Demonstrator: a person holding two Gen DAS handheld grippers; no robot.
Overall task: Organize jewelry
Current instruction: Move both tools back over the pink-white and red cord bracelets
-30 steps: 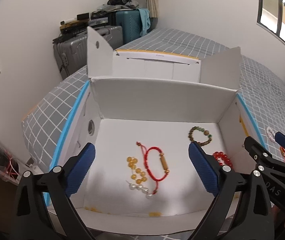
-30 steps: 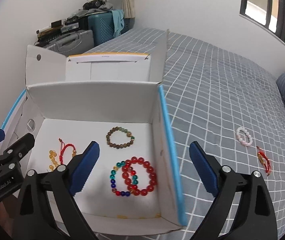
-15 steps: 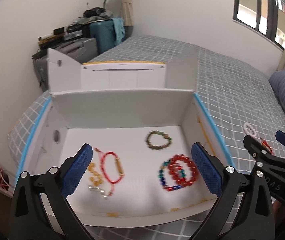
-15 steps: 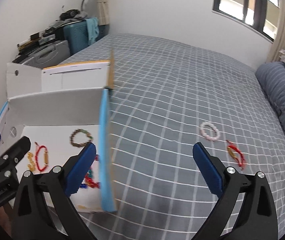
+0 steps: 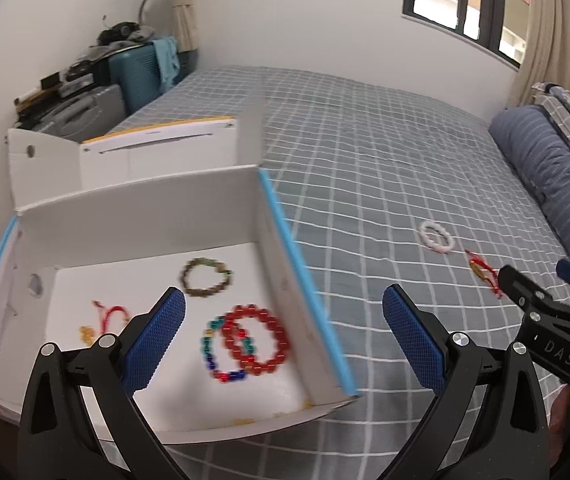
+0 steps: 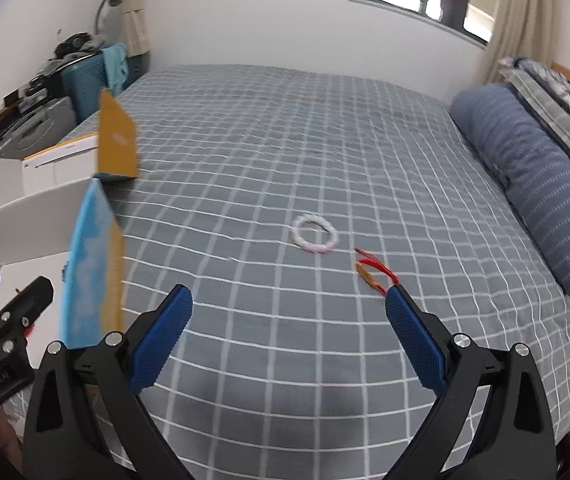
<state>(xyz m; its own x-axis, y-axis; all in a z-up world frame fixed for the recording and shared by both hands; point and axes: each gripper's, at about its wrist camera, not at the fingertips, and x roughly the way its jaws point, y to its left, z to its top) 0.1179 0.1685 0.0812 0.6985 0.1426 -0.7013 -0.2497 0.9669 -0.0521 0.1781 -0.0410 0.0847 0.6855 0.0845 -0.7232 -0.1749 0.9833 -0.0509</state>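
Left claw (image 5: pixel 283 336) gapes wide and empty above the white box (image 5: pixel 145 216), where a red bead bracelet (image 5: pixel 255 340) lies. Right claw (image 6: pixel 289 336), equally wide and empty, hovers over the bed (image 6: pixel 285 120) near a white bracelet (image 6: pixel 316 234) and red cord bracelet (image 6: pixel 373 272).

Lying flat on the bed well right of the box (image 5: pixel 285 216): white bead bracelet (image 6: pixel 315 233), red cord bracelet (image 6: pixel 373 271) just beside it. Resting inside the box: overlapping red bead bracelet (image 5: pixel 255 339) and multicolour one (image 5: pixel 221 354), brown-green one (image 5: pixel 206 277) farther back.
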